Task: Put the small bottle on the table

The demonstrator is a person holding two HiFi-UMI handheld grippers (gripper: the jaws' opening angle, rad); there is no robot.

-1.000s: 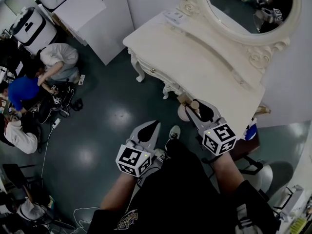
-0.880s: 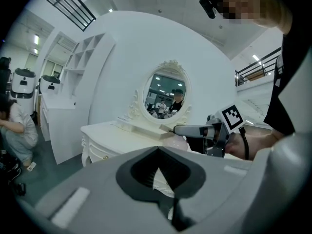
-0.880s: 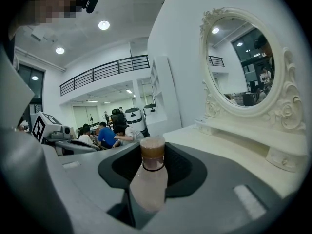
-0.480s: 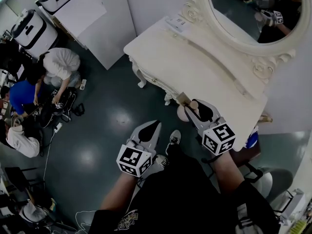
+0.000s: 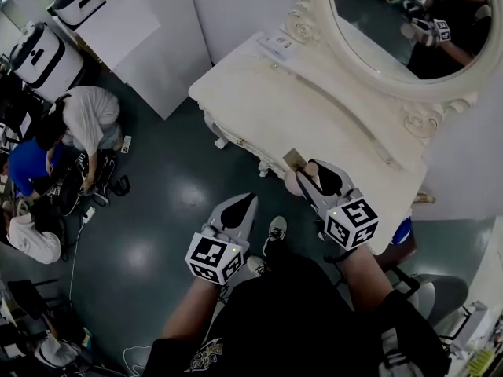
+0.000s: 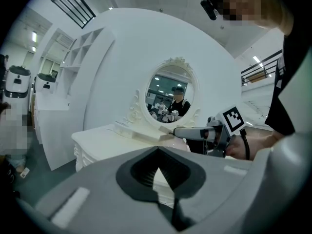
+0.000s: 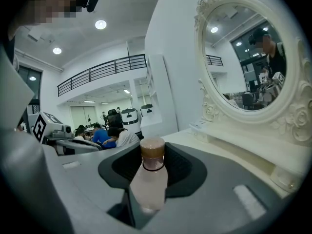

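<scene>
The small bottle (image 7: 148, 184), pale pink with a brown cap, stands upright between the jaws of my right gripper (image 7: 152, 177), which is shut on its body. In the head view the bottle (image 5: 299, 181) and right gripper (image 5: 310, 177) hang at the front edge of the white dressing table (image 5: 314, 116), just short of its top. My left gripper (image 5: 248, 203) is lower and to the left, over the dark floor. Its jaws are shut with nothing between them (image 6: 157, 152). The left gripper view also shows the right gripper (image 6: 195, 131) from the side.
An oval mirror (image 5: 401, 22) in an ornate frame rises at the back of the table. A small flat item (image 5: 275, 45) lies on the table's far left corner. People (image 5: 78, 124) crouch on the floor at left, near white machines (image 5: 35, 49) and a white partition (image 5: 157, 45).
The table and mirror have slid a little left and nearer in the head view. Both grippers keep the same pose, and the bottle stays gripped.
</scene>
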